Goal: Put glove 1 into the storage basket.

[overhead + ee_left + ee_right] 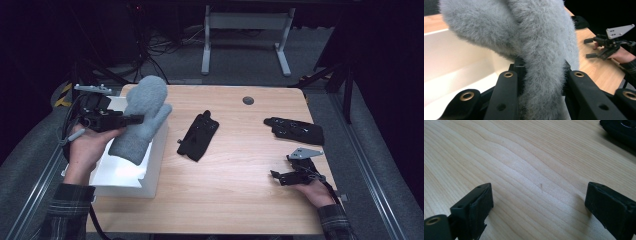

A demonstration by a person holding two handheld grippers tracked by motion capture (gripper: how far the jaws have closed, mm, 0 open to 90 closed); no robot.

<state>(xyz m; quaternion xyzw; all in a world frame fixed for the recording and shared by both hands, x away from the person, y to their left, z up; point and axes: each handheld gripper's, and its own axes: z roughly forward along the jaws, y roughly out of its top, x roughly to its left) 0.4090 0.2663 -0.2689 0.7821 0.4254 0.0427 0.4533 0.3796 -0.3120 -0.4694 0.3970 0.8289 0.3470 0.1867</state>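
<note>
A fluffy grey mitten [145, 107] hangs over an open white box [125, 172] at the table's left side. My left gripper [137, 119] is shut on the mitten near its thumb. In the left gripper view the mitten [541, 45] is pinched between the two black jaws, above the box's white inside [454, 57]. My right gripper [276, 176] rests low over the wood at the right front. Its jaws stand wide open with bare table between them [539, 202]. It is also seen far off, open, in the left gripper view [590, 48].
A black glove [198, 135] lies flat at the middle of the wooden table [230, 195]. A second black glove [295, 130] lies at the right rear, its edge in the right gripper view [621, 130]. A round grommet [248, 100] sits near the far edge.
</note>
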